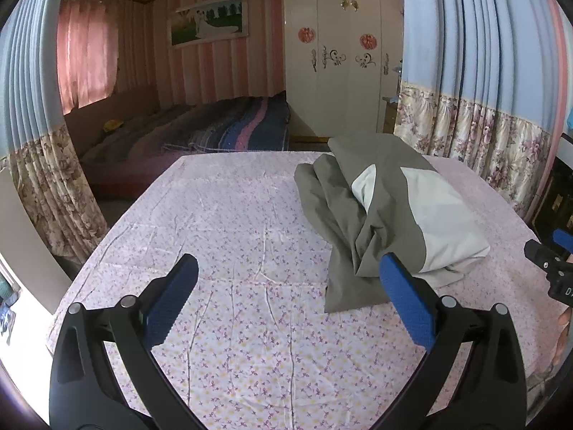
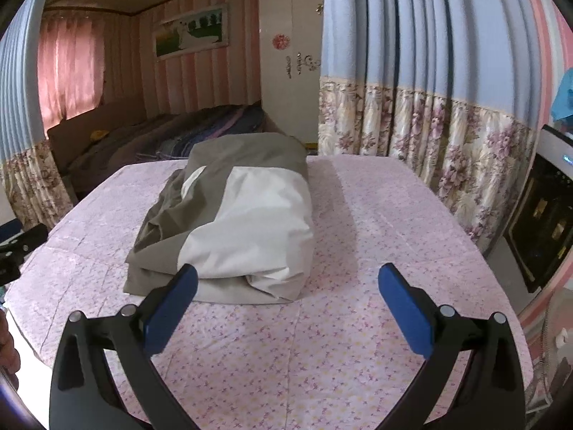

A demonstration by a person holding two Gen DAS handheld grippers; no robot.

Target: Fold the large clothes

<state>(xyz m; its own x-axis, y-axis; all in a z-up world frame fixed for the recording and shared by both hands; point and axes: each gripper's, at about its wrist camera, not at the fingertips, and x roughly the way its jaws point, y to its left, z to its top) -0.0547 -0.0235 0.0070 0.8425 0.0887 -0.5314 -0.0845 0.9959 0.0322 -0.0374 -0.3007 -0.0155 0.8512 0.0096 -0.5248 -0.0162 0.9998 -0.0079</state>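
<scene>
Floral-clothed counter (image 1: 250, 322) carried bundled grey-white garment (image 2: 243, 222); bed (image 1: 200, 129) beyond counter, curtains (image 2: 412, 107) beside. Left tool (image 1: 288, 295), right tool (image 2: 288, 302) both spread apart, empty.

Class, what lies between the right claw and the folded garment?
Only bare flowered bedsheet separates the right claw from the garment, seen in the right wrist view.

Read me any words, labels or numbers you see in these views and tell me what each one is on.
"D": a white letter, cut off by the frame edge, on the right gripper.
Red round emblems on the white wardrobe: too blurred to read.
Nothing else legible.
</scene>
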